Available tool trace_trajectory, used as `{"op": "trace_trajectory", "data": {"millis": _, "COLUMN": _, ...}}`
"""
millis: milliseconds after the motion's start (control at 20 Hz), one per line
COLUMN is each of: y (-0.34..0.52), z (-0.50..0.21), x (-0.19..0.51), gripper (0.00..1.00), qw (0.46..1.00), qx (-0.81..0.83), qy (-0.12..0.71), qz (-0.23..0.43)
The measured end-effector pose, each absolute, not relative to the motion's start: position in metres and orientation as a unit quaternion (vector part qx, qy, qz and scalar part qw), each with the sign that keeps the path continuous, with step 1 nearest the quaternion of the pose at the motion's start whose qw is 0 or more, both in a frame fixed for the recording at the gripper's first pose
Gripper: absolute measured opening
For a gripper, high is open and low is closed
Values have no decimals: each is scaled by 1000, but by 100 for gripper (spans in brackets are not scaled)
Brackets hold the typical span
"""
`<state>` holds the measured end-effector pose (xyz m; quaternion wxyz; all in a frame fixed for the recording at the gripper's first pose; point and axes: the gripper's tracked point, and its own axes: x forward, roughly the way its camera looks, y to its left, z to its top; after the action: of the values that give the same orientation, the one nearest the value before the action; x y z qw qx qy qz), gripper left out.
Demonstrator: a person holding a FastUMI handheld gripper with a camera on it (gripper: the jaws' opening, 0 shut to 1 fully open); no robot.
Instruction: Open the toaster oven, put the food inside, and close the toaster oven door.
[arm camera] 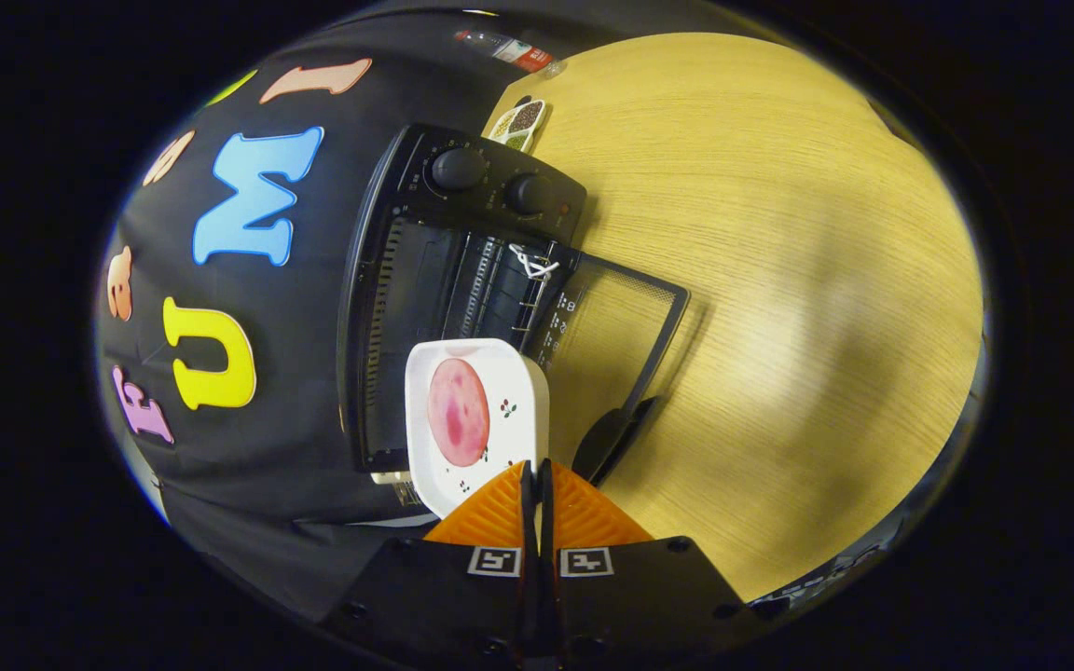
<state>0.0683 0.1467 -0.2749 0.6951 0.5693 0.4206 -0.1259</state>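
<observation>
Holding the white square plate (509,391) with a pink round slice of food (458,411) by its rim, the orange gripper (537,475) has its jaws pinching that rim. The black toaster oven (444,242), door (621,326) already open, lies at eleven o'clock. Next the plate probably must slide onto the rack. No writing is readable.

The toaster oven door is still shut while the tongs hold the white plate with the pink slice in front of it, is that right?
Not quite. In the gripper view the toaster oven door is open, folded down onto the wooden table. The tongs do grip the white plate with the pink slice in front of it.
</observation>
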Motion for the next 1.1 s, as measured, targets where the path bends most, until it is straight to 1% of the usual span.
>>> {"op": "trace_trajectory", "data": {"millis": 250, "y": 158, "z": -282, "x": 99, "gripper": 1, "qw": 684, "qx": 598, "qy": 389, "qz": -152}}
{"op": "trace_trajectory", "data": {"millis": 550, "y": 174, "z": -300, "x": 128, "gripper": 2, "qw": 676, "qx": 610, "qy": 375, "qz": -173}}
{"op": "trace_trajectory", "data": {"millis": 850, "y": 164, "z": -320, "x": 151, "gripper": 2, "qw": 680, "qx": 607, "qy": 350, "qz": -214}}
{"op": "trace_trajectory", "data": {"millis": 1100, "y": 160, "z": -323, "x": 172, "gripper": 2, "qw": 685, "qx": 608, "qy": 336, "qz": -220}}
